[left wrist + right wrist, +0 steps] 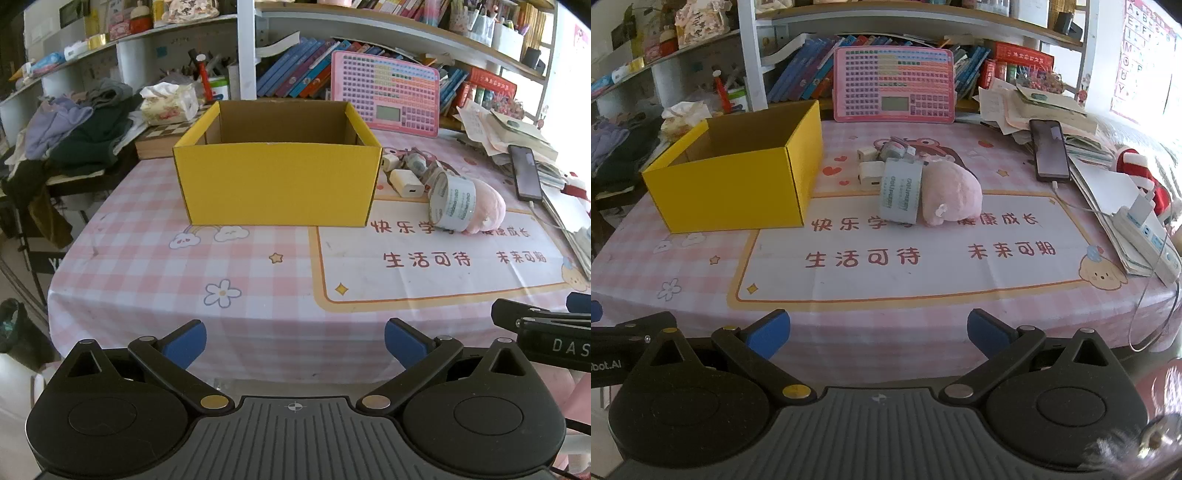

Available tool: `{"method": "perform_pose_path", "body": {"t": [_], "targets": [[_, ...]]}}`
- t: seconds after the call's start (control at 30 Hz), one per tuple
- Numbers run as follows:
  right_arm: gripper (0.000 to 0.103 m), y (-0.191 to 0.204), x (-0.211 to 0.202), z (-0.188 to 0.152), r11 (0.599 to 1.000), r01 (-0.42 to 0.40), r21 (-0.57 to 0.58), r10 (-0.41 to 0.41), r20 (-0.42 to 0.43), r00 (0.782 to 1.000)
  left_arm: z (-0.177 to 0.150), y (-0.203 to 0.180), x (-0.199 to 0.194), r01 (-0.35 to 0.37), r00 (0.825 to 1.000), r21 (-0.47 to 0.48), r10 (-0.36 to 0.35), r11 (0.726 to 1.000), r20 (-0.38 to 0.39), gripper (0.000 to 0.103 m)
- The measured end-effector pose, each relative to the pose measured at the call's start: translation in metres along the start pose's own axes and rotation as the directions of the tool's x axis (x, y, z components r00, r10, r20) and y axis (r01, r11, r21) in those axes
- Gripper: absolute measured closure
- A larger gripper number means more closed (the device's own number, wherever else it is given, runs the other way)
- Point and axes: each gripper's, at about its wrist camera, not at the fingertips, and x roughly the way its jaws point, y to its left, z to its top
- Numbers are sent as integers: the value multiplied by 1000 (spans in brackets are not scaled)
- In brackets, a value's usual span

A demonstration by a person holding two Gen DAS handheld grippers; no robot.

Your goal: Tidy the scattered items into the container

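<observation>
Right wrist view: pink plush toy (pixel 951 194) at 12 o'clock, soft and light; pinch its middle. Tape roll (pixel 899 195) rigid. Both grippers' fingers (pixel 768 334) spread wide, empty.

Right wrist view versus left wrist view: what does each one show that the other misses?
Only the right wrist view shows the white power strip on the stacked papers and the red-and-white plush beside them. Only the left wrist view shows the heap of dark and lilac clothes left of the table. Both show the open yellow cardboard box, the grey printed tape roll leaning against the pink plush toy, the white chargers and the black phone. Both tongs are open.
</observation>
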Motion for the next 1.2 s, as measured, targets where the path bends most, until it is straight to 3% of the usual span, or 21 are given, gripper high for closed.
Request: {"method": "perform_pose_path", "body": {"t": [1.2], "targets": [[0, -2, 21, 15, 1000, -7, -15, 6, -20, 1000, 12, -4, 18, 18, 1000, 18, -18, 1000, -16, 0]]}}
